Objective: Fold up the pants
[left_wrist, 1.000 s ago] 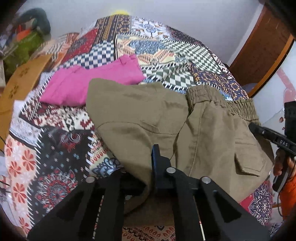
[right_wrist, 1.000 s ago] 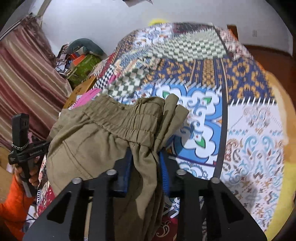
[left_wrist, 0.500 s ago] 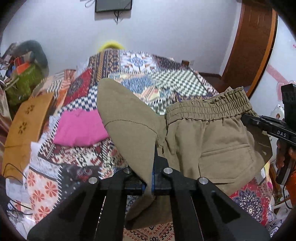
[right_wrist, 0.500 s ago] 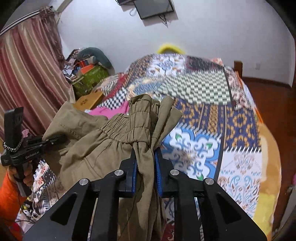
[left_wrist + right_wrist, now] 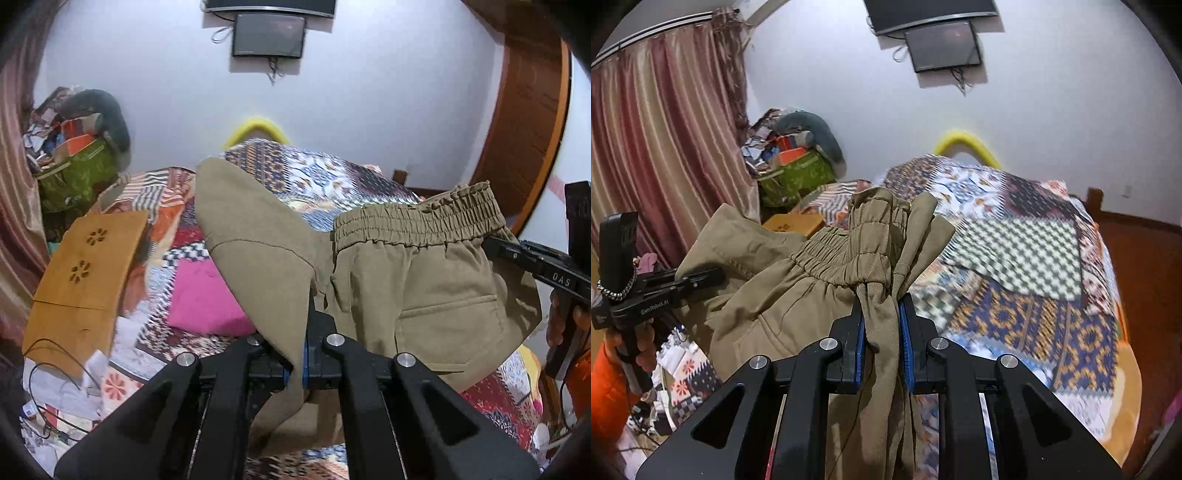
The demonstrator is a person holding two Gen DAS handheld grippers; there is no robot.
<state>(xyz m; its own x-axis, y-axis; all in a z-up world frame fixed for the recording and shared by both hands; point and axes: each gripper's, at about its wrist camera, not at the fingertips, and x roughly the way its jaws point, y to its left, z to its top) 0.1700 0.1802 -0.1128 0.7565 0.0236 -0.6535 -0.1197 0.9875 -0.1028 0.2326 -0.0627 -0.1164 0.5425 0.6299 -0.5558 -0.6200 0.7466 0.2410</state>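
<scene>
The olive-khaki pants (image 5: 417, 280) hang in the air above the bed, stretched between my two grippers. My left gripper (image 5: 295, 365) is shut on a fold of the pants fabric near one side. My right gripper (image 5: 881, 332) is shut on the bunched elastic waistband (image 5: 849, 254) at the other end. The waistband (image 5: 421, 221) runs across the top in the left wrist view, with a back pocket (image 5: 450, 325) below it. Each gripper shows in the other's view: the right one (image 5: 491, 243) and the left one (image 5: 716, 275).
The bed carries a patchwork quilt (image 5: 1015, 251). A folded pink garment (image 5: 199, 295) lies on it below the pants. A brown cardboard box (image 5: 81, 266) and a pile of bags (image 5: 74, 173) sit at the left. A curtain (image 5: 665, 147) hangs left; a wooden door (image 5: 528, 110) stands right.
Both grippers have lifted the pants up off the bed. The views tilted upward, so the wall and screen now show. The pants hang freer and spread between the grippers.
</scene>
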